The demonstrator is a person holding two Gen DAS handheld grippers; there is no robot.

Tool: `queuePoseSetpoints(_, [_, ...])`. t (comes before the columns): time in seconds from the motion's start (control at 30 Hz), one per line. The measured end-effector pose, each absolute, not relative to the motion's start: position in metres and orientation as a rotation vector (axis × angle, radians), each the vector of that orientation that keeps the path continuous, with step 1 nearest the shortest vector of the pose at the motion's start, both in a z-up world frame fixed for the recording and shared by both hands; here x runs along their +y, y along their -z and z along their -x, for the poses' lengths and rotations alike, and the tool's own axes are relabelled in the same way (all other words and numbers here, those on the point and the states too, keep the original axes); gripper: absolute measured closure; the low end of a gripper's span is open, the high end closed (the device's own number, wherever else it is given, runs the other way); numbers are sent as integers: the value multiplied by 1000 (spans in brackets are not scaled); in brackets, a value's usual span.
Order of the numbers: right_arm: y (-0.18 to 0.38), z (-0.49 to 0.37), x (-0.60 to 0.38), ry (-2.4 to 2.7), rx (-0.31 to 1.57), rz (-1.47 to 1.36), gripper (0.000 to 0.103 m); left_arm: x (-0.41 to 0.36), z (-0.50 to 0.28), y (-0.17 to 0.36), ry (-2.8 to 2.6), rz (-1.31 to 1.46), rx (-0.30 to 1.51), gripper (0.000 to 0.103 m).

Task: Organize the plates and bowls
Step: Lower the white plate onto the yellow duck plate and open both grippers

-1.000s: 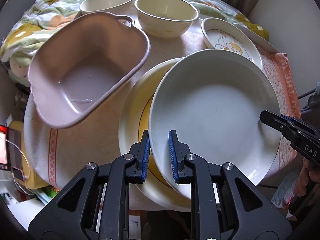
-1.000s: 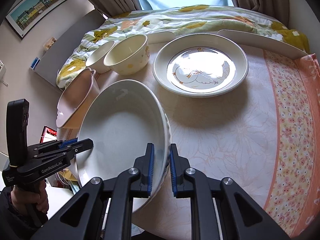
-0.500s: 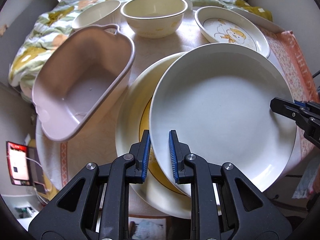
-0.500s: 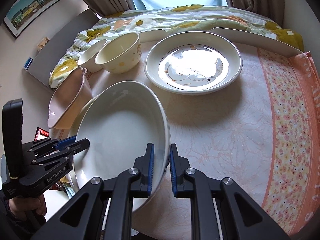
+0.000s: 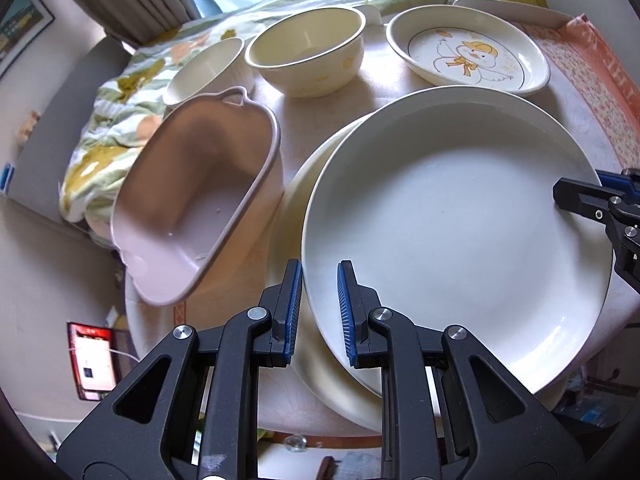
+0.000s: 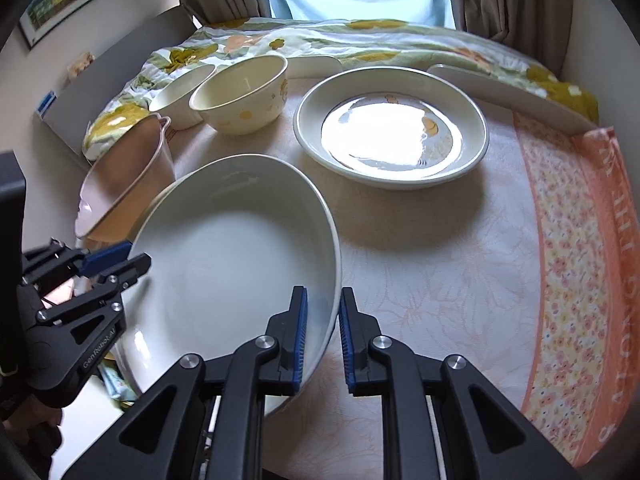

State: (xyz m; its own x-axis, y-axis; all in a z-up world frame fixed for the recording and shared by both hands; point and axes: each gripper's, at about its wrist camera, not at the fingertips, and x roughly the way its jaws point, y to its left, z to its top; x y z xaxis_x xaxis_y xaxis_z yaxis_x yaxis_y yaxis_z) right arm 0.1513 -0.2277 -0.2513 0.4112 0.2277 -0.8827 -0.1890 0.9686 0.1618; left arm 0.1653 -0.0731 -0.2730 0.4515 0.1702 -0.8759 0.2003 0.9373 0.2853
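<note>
I've got both tongs clamped on the white plate point(image 5: 452, 232) — left gripper point(image 5: 318, 312) on its near-left rim, right gripper point(image 6: 322, 334) opposite — so it stays level over the cream plate point(image 5: 296, 216) beside the pink basin point(image 5: 188, 208), probably for stacking.

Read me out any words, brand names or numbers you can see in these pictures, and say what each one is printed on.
"GenRobot.AI": on the body of the left gripper, seen from the right wrist.
Large pale capital letters run along the orange border of the tablecloth; they are tilted and cut off, so not surely readable.
Faint lettering beside the duck on the duck plate: too small to read.
</note>
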Motion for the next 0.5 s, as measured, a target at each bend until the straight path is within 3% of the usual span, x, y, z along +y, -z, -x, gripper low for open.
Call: queuePoseSetpoints(0.5, [255,-146,-215,-189,1091,55,89,-61,-172,273,15,-395,1092,87])
